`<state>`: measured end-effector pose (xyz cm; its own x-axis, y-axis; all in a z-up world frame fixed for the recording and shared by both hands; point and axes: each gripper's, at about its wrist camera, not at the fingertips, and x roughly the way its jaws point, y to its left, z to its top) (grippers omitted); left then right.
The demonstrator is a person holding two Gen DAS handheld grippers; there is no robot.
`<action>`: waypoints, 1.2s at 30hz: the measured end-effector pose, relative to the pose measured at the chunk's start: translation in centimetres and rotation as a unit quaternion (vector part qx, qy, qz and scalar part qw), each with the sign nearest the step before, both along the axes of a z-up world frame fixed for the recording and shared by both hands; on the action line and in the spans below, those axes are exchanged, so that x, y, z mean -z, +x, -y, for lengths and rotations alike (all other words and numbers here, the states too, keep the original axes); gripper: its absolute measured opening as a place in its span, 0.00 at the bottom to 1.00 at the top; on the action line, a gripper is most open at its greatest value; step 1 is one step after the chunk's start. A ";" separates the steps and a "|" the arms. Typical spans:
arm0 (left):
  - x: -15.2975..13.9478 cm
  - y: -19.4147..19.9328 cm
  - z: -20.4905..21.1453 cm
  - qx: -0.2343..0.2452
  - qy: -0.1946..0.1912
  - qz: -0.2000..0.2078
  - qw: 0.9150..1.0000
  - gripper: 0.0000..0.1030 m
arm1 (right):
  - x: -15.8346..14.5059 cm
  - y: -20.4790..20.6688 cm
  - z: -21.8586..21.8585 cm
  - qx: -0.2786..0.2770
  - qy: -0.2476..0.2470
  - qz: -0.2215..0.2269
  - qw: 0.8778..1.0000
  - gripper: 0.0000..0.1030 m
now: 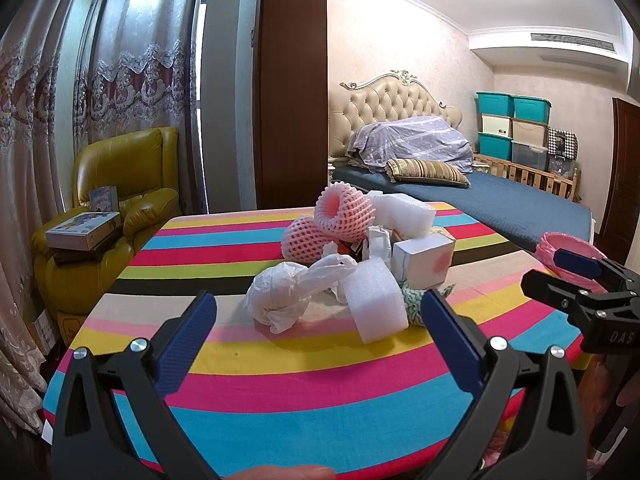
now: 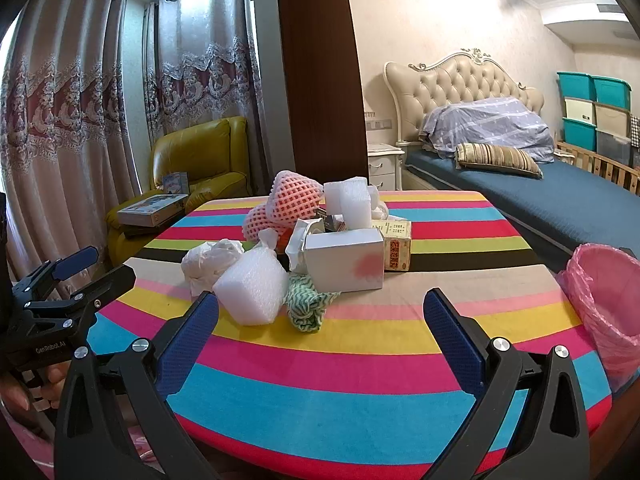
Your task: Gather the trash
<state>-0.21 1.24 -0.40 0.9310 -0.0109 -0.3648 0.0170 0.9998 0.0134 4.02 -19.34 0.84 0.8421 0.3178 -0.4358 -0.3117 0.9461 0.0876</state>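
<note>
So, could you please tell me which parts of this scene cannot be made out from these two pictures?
- Pink-lined bin: the right wrist view's edge cuts it off; its inside is hidden by its own rim.
- Items in the middle of the pile: hidden behind the white box and foam block in both views.
- Print on the yellow carton: too small to read.
- Right hand-held gripper body: cut off by the left wrist view's edge.

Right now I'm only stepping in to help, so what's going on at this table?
A person holds a gripper in each hand over the striped table. The left gripper and right gripper are both open and empty. A trash pile of foam, boxes and wrappers sits untouched, and the pink-lined bin waits at the right.
</note>
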 end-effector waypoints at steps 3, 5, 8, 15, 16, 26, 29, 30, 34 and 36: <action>0.0 0.0 0.0 0.000 0.000 0.000 1.000 0.96 | 0.0 0.0 0.0 0.000 0.000 0.000 1.000 0.93; 0.0 0.0 0.0 0.000 0.000 0.000 1.000 0.96 | 0.0 0.0 0.0 0.001 -0.001 -0.001 1.000 0.93; 0.0 0.0 0.0 0.000 0.000 0.000 1.000 0.96 | 0.2 -0.1 -0.2 0.001 0.000 -0.001 1.000 0.93; 0.0 0.0 0.0 0.000 0.000 0.000 1.000 0.96 | 0.1 0.0 -0.1 0.001 0.000 -0.002 1.000 0.93; 0.0 0.0 0.0 0.000 0.000 0.000 1.000 0.96 | 0.1 0.1 -0.1 0.001 0.000 -0.002 1.000 0.93; 0.1 0.0 0.0 0.000 0.000 -0.001 1.000 0.96 | 0.2 0.1 -0.1 0.001 0.000 -0.003 1.000 0.93; 0.1 -0.1 -0.1 -0.001 -0.001 -0.002 1.000 0.96 | 0.4 0.0 -0.3 0.000 0.001 -0.005 1.000 0.93; 0.1 -0.1 -0.1 -0.002 -0.002 -0.002 1.000 0.96 | 0.5 0.0 -0.3 0.001 0.000 -0.006 1.000 0.93; 0.3 0.0 -0.4 -0.008 -0.006 -0.004 1.000 0.96 | 0.8 0.0 -0.5 0.000 -0.001 -0.010 1.000 0.93; 0.4 0.0 -0.7 -0.011 -0.010 -0.007 1.000 0.96 | 1.0 0.1 -0.7 0.000 -0.002 -0.013 1.000 0.93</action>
<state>-0.17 1.90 -0.77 0.9262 0.0021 -0.3769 -0.0047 1.0000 -0.0060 4.11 -18.63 -0.20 0.8300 0.3170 -0.4590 -0.3099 0.9462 0.0930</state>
